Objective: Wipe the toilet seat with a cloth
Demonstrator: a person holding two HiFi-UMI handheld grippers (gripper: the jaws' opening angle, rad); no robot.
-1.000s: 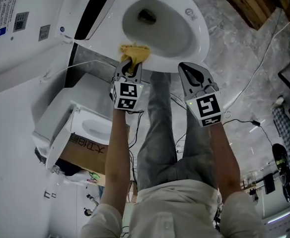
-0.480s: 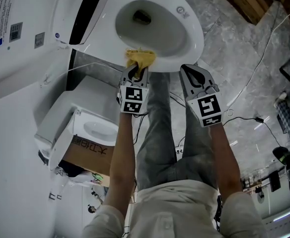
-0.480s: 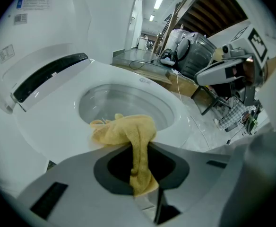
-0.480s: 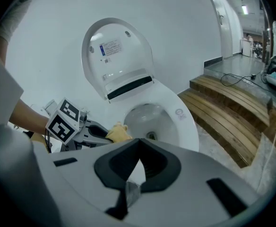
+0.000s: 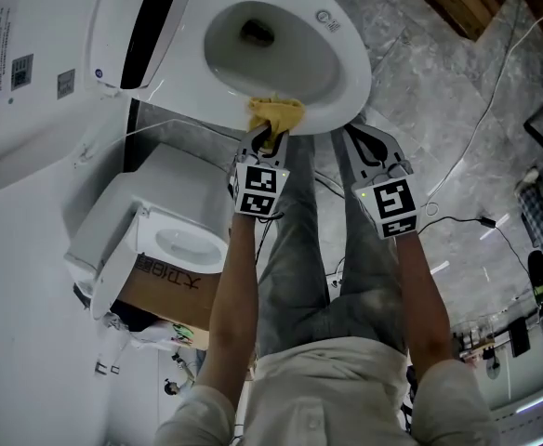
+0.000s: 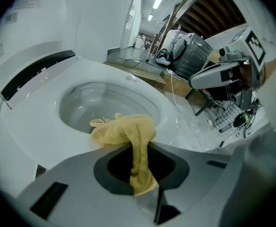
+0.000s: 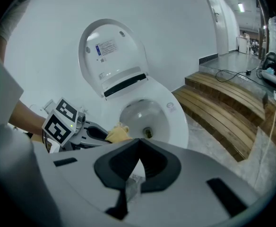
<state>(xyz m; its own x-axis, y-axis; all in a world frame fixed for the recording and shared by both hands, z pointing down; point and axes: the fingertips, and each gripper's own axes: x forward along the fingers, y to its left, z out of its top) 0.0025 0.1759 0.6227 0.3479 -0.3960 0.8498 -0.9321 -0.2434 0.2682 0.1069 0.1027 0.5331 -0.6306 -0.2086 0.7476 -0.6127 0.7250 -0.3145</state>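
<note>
The left claw is clamped on a yellow cloth, which lies bunched on the front of the toilet seat, lapping its inner edge. The right claw, closed on nothing, hangs just beside it, seemingly off the seat.

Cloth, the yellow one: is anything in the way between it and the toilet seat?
No, nothing visible. The left tool is shut on the cloth, and the cloth lies right on the front rim of the toilet seat. The right tool is shut, empty, and off to the side.
</note>
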